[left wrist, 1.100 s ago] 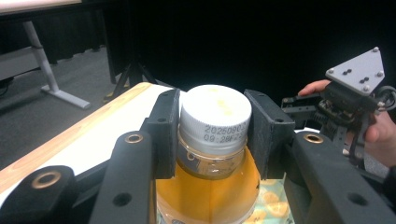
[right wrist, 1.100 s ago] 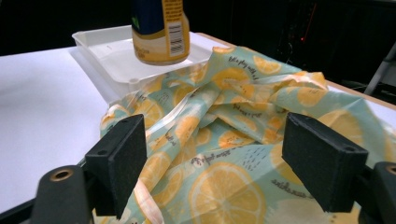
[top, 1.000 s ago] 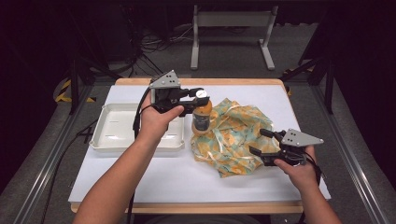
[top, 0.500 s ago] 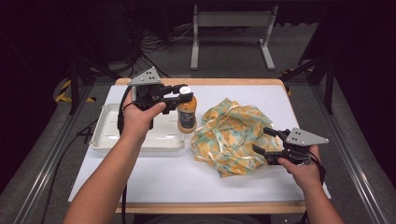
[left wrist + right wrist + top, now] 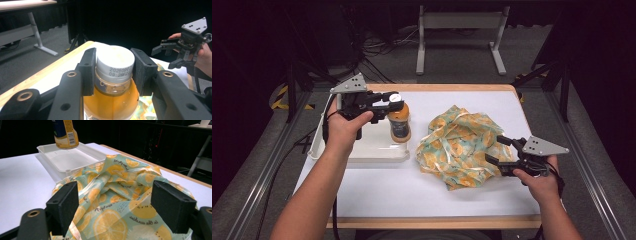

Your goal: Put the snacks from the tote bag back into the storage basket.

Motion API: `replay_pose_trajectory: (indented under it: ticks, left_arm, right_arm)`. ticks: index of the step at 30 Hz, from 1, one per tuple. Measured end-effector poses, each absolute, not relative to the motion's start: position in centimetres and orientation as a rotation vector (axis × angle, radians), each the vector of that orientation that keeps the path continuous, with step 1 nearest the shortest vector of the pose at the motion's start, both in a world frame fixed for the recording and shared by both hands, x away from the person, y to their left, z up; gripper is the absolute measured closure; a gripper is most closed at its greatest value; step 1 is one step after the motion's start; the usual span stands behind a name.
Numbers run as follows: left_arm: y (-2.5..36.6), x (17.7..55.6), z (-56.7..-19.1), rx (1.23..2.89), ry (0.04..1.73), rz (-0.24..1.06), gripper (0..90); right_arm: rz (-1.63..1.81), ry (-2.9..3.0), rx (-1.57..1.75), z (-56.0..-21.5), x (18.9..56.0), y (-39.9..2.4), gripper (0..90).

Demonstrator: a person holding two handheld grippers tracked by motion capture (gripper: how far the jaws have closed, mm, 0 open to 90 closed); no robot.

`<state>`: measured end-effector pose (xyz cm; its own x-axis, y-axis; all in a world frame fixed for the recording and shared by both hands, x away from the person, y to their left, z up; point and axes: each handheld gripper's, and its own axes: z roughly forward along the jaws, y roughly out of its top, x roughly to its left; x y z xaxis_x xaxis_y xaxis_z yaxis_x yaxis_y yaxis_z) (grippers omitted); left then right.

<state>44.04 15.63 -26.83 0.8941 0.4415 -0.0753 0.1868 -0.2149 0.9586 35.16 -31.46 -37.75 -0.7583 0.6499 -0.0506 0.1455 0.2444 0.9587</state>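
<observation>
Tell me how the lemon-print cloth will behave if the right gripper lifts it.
The cloth lies crumpled in soft folds, so it will probably droop and unfold. It looks thin, likely light. The open right gripper may catch only one layer.

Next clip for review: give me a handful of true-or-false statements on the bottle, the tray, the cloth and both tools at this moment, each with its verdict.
1. The left tool grips the bottle by its white cap. True.
2. The bottle lies on its side in the tray. False: it hangs upright in the left tool over the tray's right part.
3. The right tool is clamped on the lemon-print cloth. False: its jaws stand open, the cloth bunched between them with gaps at both pads.
4. The bottle holds an orange-amber liquid. True.
5. The cloth is folded flat inside the tray. False: it lies crumpled on the table, right of the tray.
</observation>
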Motion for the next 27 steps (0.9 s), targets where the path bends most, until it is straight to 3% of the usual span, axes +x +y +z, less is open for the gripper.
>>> replay_pose_trajectory:
  ticks: [27]
  left_arm:
    - [18.1, 45.1, -32.1, 1.896, 0.519, 0.218, 58.3]
  right_arm:
    - [1.546, 2.114, 0.711, -38.0, 35.2, -31.0, 22.9]
